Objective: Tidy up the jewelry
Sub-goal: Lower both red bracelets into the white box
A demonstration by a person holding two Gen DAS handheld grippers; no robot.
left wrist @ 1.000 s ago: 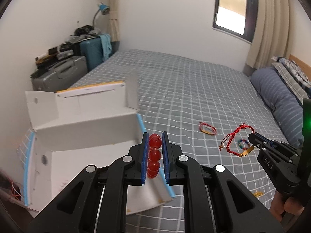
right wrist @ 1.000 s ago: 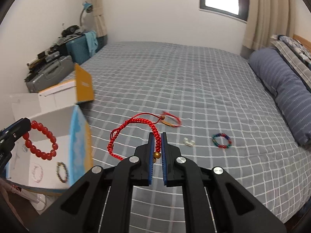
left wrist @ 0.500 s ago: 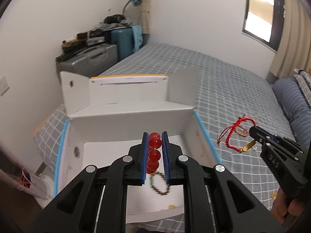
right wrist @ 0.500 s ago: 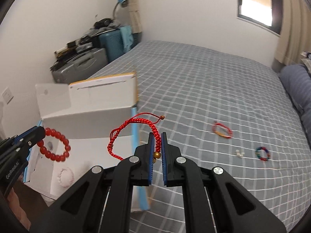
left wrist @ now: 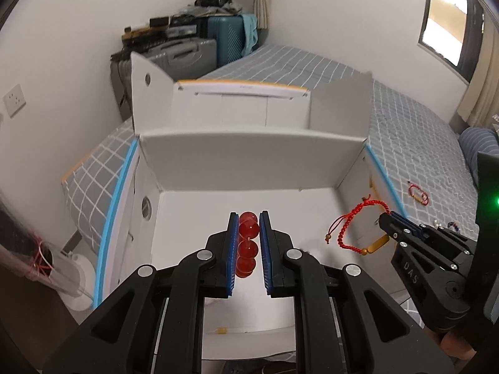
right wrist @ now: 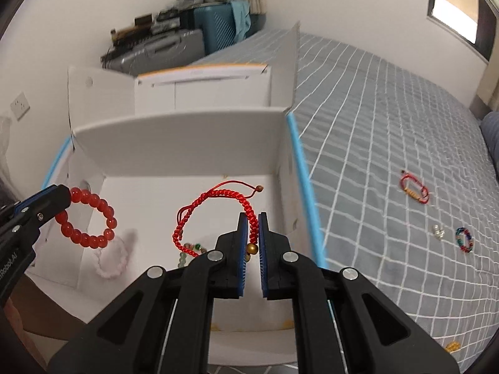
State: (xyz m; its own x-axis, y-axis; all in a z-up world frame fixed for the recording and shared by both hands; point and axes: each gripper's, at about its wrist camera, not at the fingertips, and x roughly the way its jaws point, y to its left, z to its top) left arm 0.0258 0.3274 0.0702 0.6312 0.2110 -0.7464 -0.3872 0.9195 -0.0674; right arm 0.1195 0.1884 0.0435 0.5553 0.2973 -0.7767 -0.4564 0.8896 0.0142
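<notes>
Gripping bead bracelet, braided cord bracelet

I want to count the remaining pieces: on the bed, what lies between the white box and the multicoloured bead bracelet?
In the right wrist view, a red cord bracelet and a small clear piece lie between the white box and the multicoloured bead bracelet.

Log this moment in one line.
left gripper: shut on red bead bracelet | right gripper: shut on red braided bracelet | both above white box | three pieces on bed

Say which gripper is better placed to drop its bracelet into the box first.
Either, slightly the left gripper: its red bead bracelet hangs over bare floor of the white box. The right gripper holds its red cord bracelet above beads already inside.
</notes>
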